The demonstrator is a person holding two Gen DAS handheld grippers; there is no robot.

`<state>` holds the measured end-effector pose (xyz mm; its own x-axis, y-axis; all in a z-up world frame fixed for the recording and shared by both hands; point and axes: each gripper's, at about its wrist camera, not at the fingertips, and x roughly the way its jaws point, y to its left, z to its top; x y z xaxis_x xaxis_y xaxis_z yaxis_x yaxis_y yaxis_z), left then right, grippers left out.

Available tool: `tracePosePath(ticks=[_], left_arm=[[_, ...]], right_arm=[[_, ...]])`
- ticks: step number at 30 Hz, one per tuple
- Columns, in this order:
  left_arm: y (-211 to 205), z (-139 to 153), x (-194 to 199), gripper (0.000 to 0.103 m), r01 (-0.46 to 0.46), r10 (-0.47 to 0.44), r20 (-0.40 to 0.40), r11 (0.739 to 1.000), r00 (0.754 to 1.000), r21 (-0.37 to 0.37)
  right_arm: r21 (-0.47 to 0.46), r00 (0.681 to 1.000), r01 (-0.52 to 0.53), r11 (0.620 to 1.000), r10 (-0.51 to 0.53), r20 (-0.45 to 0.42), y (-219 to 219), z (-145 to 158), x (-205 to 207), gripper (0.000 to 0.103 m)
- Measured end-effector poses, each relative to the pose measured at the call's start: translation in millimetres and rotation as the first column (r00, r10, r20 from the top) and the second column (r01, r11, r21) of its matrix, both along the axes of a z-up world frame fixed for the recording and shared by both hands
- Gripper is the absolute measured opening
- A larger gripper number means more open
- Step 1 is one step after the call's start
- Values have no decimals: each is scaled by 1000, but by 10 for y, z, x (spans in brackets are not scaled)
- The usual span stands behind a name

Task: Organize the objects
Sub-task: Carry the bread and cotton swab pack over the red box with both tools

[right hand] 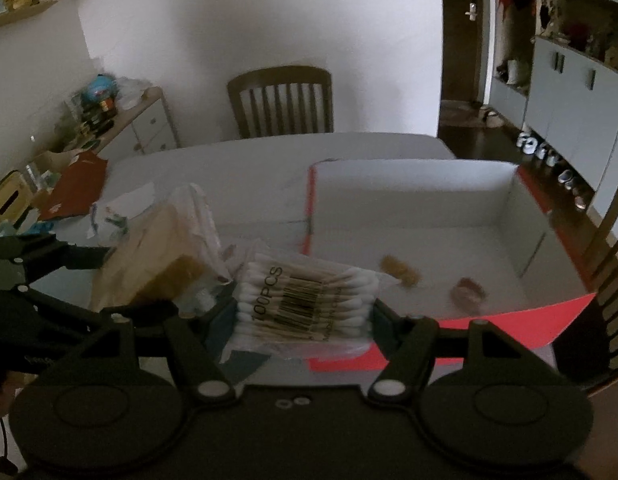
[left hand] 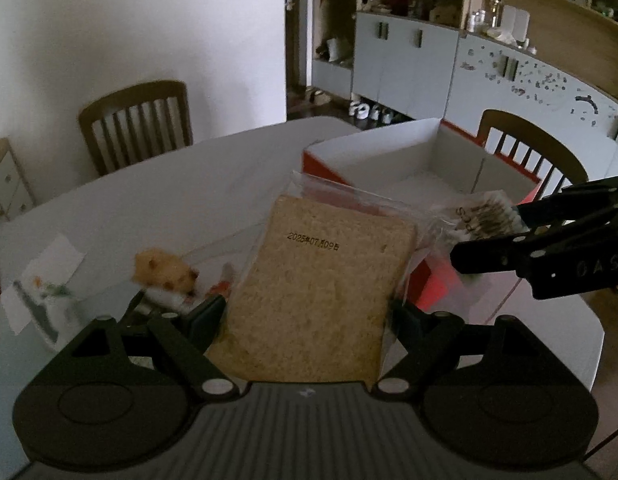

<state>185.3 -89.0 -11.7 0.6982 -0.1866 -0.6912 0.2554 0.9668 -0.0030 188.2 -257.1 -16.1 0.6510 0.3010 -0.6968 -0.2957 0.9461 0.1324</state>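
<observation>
The left gripper [left hand: 307,316] squeezes a bagged bread slice [left hand: 321,280] between wide-set fingers. The right gripper [right hand: 305,312] pinches a cotton swab pack [right hand: 305,300], the box [right hand: 409,200] at one o'clock.

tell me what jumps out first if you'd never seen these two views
Each gripper carries a packet: the left gripper clamps a bagged slice of bread, the right gripper a pack of cotton swabs. Just beyond them a white box with red edges stands open on the table, with two small brown snacks inside.

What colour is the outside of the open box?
Red outside, white inside box; clearest in the right wrist view.
</observation>
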Motion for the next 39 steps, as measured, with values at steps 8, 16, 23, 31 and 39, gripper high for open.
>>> tracePosePath(ticks=[8,16,23,31,39], left_arm=[[-443,102,250,87,39,-40,34,999,999,9],[-874,94,534,87,78,-79,39,996,996,34],[-1231,22,808,87,111,-114,34,990,993,84],[-1524,-73,1184,87,143,-145,5,978,989,151],[-1666,-316,1702,87,119,-103,-100,980,990,162]], right_arm=[[-13,999,41,999,-41,30,-447,60,127,69],[-40,997,70,997,-68,42,-819,22,273,69],[-70,994,102,992,-99,37,-1101,-52,485,69],[-94,994,105,990,-103,22,-1231,-185,712,69],[-155,998,60,986,-63,-18,-1250,-392,956,69]])
